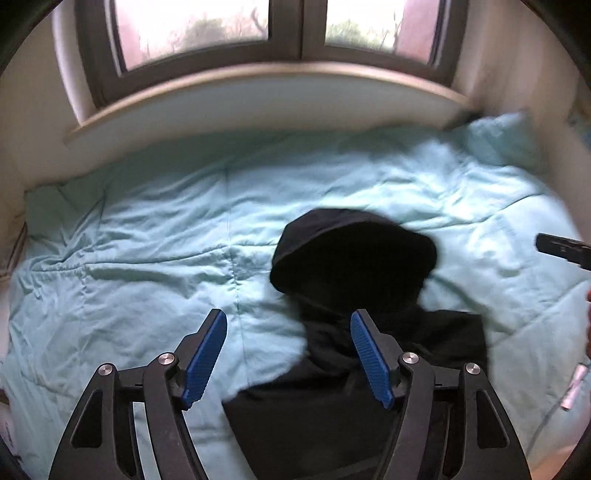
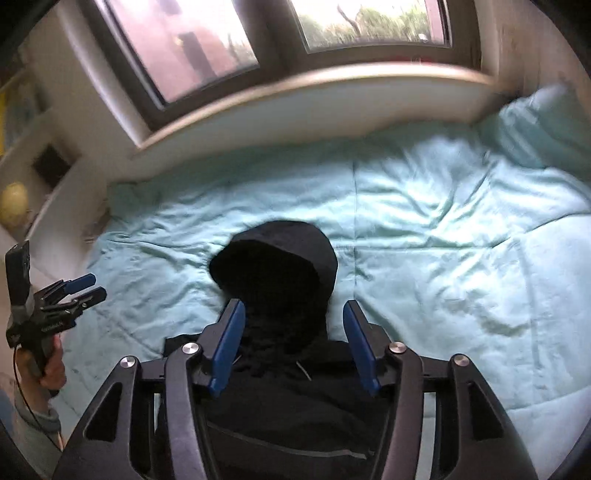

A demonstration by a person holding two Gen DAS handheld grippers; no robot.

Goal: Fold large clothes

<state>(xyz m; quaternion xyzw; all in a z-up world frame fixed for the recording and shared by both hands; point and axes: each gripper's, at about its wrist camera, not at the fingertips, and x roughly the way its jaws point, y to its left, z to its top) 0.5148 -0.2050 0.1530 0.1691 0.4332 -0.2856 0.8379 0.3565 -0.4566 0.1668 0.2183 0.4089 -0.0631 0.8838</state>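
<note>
A black hoodie [image 1: 354, 332] lies on the bed [image 1: 147, 240], which is covered by a light turquoise quilt. Its hood points toward the far edge under the window [image 1: 284, 33], and its body runs to the near edge. The left gripper [image 1: 288, 354] hovers over the hoodie's left side, fingers [image 1: 205, 358] wide apart and holding nothing. The right gripper [image 2: 291, 347] hangs above the hoodie's neck, fingers [image 2: 227, 347] likewise spread wide and empty. A pillow [image 2: 546, 122] sits at the far right corner.
</note>
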